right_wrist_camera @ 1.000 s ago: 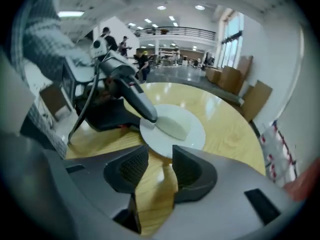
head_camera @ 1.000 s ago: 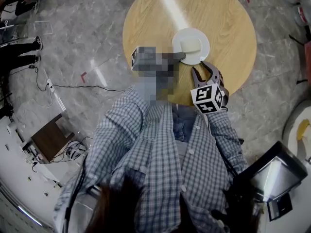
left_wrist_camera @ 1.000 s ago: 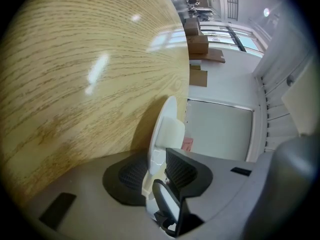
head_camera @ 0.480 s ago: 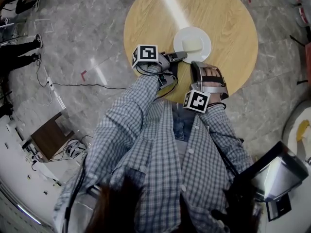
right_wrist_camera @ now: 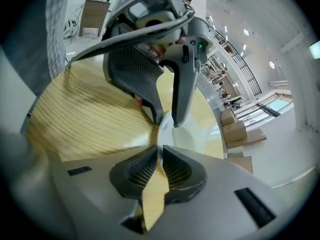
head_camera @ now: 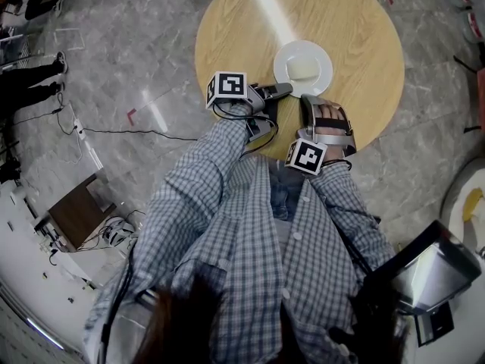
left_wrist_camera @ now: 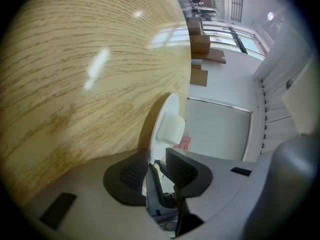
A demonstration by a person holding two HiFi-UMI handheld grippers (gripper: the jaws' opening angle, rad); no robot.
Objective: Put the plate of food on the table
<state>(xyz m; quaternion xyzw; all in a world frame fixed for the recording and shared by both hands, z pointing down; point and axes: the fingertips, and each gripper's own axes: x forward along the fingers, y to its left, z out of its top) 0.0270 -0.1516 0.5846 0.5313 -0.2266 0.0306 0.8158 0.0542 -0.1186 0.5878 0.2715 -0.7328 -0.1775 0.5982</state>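
The white round plate (head_camera: 318, 58) lies flat near the middle of the round wooden table (head_camera: 242, 44). Being round, it has no long axis. The pale block of food (head_camera: 303, 68) on it seems to lie with its longer side from 9 to 3 o'clock. At about 7 o'clock of the plate, the left gripper (left_wrist_camera: 156, 155) pinches the rim. At about 6 o'clock the right gripper (right_wrist_camera: 160, 147) has just been closing, and its jaws stand almost together on the rim's edge.
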